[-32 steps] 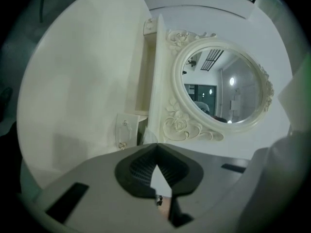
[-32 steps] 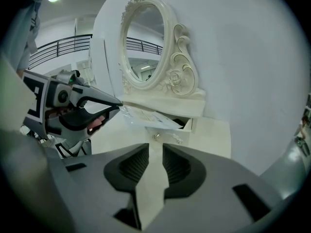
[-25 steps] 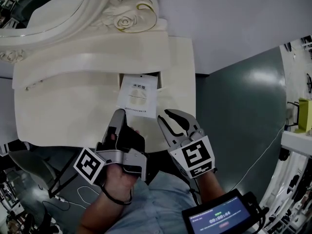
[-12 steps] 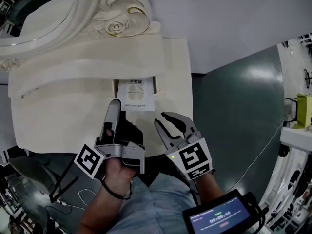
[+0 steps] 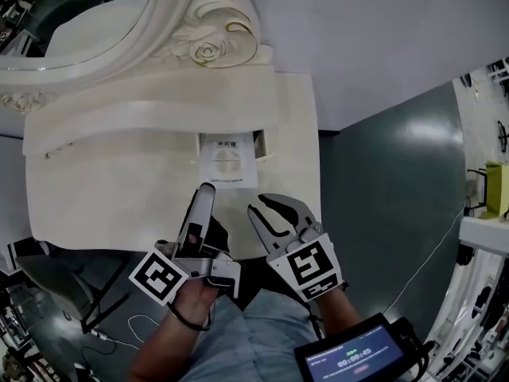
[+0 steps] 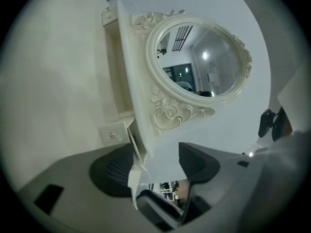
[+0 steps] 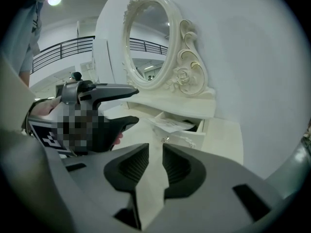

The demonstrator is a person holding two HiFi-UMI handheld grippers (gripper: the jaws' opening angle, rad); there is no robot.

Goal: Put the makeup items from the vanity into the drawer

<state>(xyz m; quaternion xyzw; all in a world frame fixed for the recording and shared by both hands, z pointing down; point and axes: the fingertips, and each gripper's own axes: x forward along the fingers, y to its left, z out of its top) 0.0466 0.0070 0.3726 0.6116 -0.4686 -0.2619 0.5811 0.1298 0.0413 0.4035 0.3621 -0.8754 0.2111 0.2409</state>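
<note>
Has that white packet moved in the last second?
Yes. The white packet has slid further into the drawer, with less overhanging its front.

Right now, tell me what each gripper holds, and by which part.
Nothing is held. On the left gripper the fingers are opening with nothing between them; on the right gripper they stand slightly apart, also empty.

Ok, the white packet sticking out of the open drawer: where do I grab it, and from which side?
Take the packet by its near edge, the part overhanging the drawer front towards you, and come in from the front with one jaw above and one below. It is a thin flat sheet, so probably only that free edge lets the jaws close on both faces.
</note>
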